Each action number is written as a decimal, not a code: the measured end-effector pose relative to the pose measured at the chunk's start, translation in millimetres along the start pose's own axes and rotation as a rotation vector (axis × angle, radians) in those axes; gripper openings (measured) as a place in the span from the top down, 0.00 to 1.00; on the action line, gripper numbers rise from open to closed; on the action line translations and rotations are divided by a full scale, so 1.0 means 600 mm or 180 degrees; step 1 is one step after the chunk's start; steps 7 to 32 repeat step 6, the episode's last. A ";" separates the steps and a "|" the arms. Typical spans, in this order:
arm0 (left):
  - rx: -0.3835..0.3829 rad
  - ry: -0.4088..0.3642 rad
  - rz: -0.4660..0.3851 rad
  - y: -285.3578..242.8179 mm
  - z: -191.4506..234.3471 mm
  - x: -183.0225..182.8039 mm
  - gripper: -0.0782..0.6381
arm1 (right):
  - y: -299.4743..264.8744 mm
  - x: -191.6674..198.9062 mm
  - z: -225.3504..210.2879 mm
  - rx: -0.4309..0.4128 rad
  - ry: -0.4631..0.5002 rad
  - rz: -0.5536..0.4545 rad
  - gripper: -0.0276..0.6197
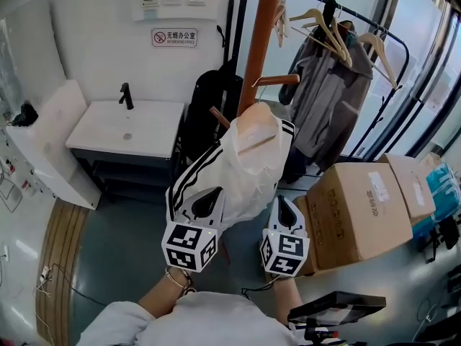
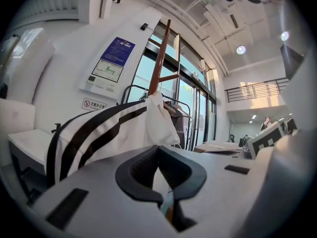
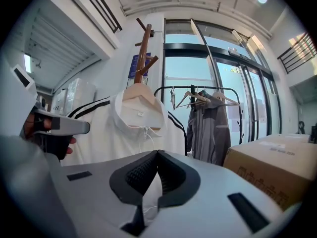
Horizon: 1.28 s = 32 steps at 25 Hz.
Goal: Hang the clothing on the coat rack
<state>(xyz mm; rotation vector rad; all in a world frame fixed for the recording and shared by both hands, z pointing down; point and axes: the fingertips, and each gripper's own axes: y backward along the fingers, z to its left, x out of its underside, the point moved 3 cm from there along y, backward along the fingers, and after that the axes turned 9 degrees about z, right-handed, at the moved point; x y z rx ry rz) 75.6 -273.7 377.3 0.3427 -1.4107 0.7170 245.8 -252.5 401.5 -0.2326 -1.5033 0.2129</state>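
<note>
A white jacket (image 1: 245, 166) with black sleeve stripes sits on a pale wooden hanger (image 1: 253, 132), right against the brown wooden coat rack pole (image 1: 261, 27) and just below a peg (image 1: 277, 80). The hanger's hook is hidden, so I cannot tell whether it rests on a peg. My left gripper (image 1: 207, 202) is shut on the jacket's lower left side. My right gripper (image 1: 282, 209) is shut on its lower right edge. White fabric (image 2: 124, 128) shows between the left gripper (image 2: 158, 152) pads, and white fabric (image 3: 124, 133) sits between the right gripper (image 3: 157, 157) pads.
A black clothes rail (image 1: 374, 24) behind the rack holds a grey coat (image 1: 328, 99) and bare hangers. Cardboard boxes (image 1: 360, 211) stand to the right. A white sink counter (image 1: 130, 125) is at the left, and a black bag (image 1: 209, 107) hangs beside the pole.
</note>
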 end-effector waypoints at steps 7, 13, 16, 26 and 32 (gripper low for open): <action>-0.0031 0.0001 -0.0010 -0.006 0.000 -0.001 0.88 | -0.006 -0.003 -0.005 -0.0034 0.0037 -0.0014 0.92; -0.0031 0.0001 -0.0010 -0.006 0.000 -0.001 0.88 | -0.006 -0.003 -0.005 -0.0034 0.0037 -0.0014 0.92; -0.0031 0.0001 -0.0010 -0.006 0.000 -0.001 0.88 | -0.006 -0.003 -0.005 -0.0034 0.0037 -0.0014 0.92; -0.0031 0.0001 -0.0010 -0.006 0.000 -0.001 0.88 | -0.006 -0.003 -0.005 -0.0034 0.0037 -0.0014 0.92; -0.0031 0.0001 -0.0010 -0.006 0.000 -0.001 0.88 | -0.006 -0.003 -0.005 -0.0034 0.0037 -0.0014 0.92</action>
